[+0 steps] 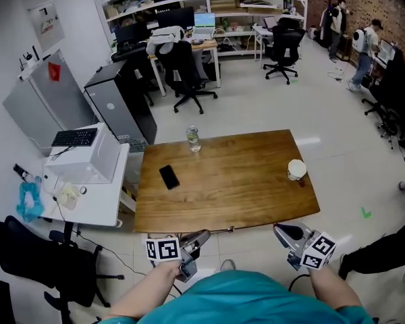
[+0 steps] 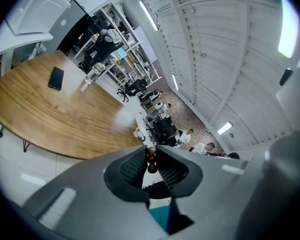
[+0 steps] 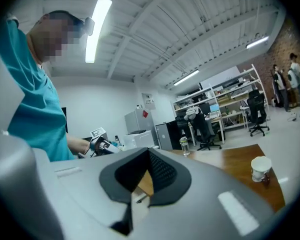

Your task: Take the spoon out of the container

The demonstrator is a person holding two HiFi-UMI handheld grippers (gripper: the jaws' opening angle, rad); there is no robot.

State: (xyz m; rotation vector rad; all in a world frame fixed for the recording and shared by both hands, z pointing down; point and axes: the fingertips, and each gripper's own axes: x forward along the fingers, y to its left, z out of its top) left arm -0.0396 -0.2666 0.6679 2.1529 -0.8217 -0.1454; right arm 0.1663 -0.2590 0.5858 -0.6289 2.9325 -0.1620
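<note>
Head view: the wooden table [image 1: 223, 194] is ahead of me. Both tongs are held low at its near edge, over the pale floor [image 1: 256, 106]. The left tongs [image 1: 201, 235] are near the middle of that edge, pointing up and to the right. The right tongs [image 1: 278, 228] are just off the near right corner.

Left tongs: clenched on a slim brown piece that I take to be the spoon [image 2: 151, 160]. In the left gripper view it is pinched at the very tips of the ribbed pads. I see it almost end-on, so I cannot make out the bowl. In the head view a thin rod runs rightward from the tips along the table's near edge and ends in a small knob.

Right tongs: clenched, tips meeting, nothing between them. In the right gripper view only table wood shows through the gap behind the tips.

Container: a white paper cup [image 1: 297, 169] stands upright at the right edge of the table, well apart from both tongs. The spoon is out of the cup and off the table, in the left tongs. A dark brown patch shows at the cup's base; I cannot tell what it is.

Also on the table: a black phone [image 1: 169, 177] lying flat toward the left, and a water bottle [image 1: 193, 139] upright at the far edge. The two are apart.
</note>
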